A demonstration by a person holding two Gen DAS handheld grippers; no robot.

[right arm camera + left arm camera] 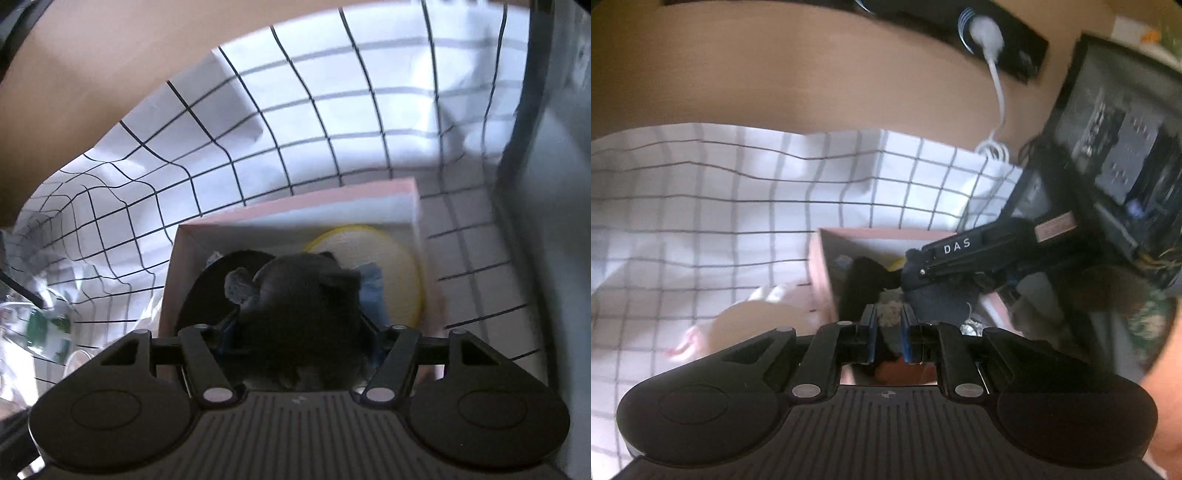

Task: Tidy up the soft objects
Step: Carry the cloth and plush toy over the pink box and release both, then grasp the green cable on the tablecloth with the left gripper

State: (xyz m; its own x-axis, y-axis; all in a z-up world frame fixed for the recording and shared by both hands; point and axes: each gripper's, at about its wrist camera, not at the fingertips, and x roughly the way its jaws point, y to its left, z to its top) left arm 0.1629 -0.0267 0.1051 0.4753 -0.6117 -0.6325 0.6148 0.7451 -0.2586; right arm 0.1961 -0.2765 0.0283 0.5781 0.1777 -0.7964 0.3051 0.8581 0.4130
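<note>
A pink box (295,206) sits on a white checked cloth (332,122). Inside lie a yellow-rimmed round pad (391,254) and a flat black round piece (207,291). My right gripper (295,325) is shut on a dark grey soft toy (303,295) and holds it over the box. In the left wrist view my left gripper (889,325) hangs over the same box (822,273), its jaws nearly together on a pale speckled soft object (889,314). The right gripper (960,254) reaches in from the right with the dark toy (864,284).
A black open-sided case (1119,147) stands right of the box. A black power strip with a white plug and cable (986,37) lies on the tan floor beyond the cloth. A cream round object (750,325) lies left of the box. Clear plastic packaging (44,325) lies at far left.
</note>
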